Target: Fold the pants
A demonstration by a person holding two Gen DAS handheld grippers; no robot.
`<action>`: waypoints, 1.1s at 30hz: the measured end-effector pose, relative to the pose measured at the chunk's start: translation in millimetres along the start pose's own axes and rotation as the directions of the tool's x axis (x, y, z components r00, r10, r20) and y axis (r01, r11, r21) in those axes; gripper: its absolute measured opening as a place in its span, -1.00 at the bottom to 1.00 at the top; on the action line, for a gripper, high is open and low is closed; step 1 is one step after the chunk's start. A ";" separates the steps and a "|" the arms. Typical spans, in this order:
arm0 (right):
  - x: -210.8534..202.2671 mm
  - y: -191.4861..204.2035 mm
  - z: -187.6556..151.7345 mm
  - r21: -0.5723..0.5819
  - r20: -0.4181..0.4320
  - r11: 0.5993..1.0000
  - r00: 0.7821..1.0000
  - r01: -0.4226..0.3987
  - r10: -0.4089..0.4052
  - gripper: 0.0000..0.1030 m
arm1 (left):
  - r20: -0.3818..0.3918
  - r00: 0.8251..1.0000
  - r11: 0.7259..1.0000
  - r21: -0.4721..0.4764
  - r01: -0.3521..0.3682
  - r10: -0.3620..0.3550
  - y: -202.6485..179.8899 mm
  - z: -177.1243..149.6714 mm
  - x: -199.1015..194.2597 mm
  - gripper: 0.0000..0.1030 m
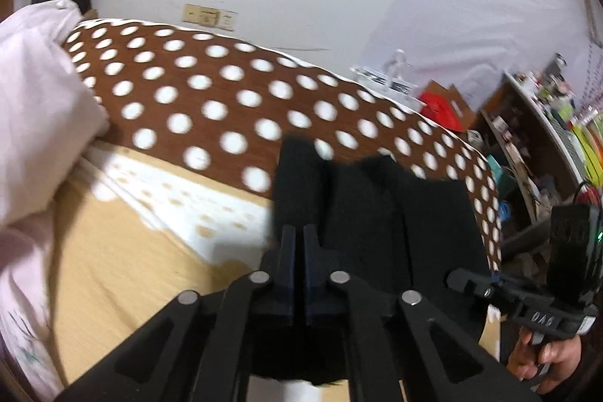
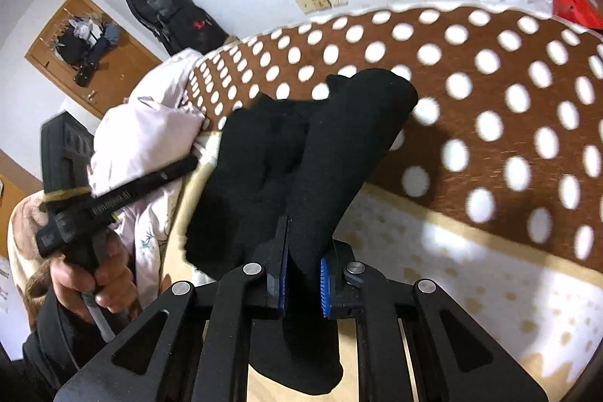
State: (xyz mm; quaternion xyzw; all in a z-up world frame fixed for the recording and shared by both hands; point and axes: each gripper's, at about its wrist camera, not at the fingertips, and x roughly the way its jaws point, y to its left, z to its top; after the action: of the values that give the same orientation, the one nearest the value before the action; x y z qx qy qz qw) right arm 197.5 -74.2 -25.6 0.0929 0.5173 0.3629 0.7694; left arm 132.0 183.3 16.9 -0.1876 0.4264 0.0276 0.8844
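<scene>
**Both grippers gripping the black pants above the bed**

I am clamping my right gripper (image 2: pixel 303 266) on a thick fold of the black pants (image 2: pixel 301 153), blue pads pressing both sides; only this view is showing that clearly. My left gripper (image 1: pixel 299 240) is closing tight, its fingers together at the pants' edge, though the dark cloth is hiding any pinch. Farther off, the brown polka-dot blanket (image 1: pixel 211 93) is blurring, and the pink quilt (image 1: pixel 34 93) is running out of frame.

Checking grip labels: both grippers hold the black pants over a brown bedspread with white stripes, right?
Not quite: the bedspread is brown with white polka dots, not stripes, as the right wrist view shows. Both the left gripper and right gripper do hold the black pants.
</scene>
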 end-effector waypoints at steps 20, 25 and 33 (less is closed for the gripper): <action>-13.5 -16.9 -62.1 -0.051 -0.052 0.963 0.962 0.264 -0.267 -0.16 | -0.082 0.991 0.991 0.083 -0.102 0.109 -46.9 -65.0 1.2 -0.91; -37.1 -2.3 -86.0 -0.061 -0.038 0.962 0.963 0.265 -0.267 -0.16 | -0.085 0.986 0.985 0.109 -0.134 0.144 -77.2 -98.4 -14.6 -0.90; -72.4 18.0 -106.0 -0.068 0.009 0.958 0.960 0.279 -0.279 -0.16 | -0.057 0.984 0.976 0.146 -0.159 0.169 -104.3 -124.8 -42.6 -0.90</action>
State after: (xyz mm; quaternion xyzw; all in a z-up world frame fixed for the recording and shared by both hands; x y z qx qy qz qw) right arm 83.1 -133.4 -11.0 -0.0079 0.5129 0.2685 0.8154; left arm 33.8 47.0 11.0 -0.0895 0.4717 0.0637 0.8749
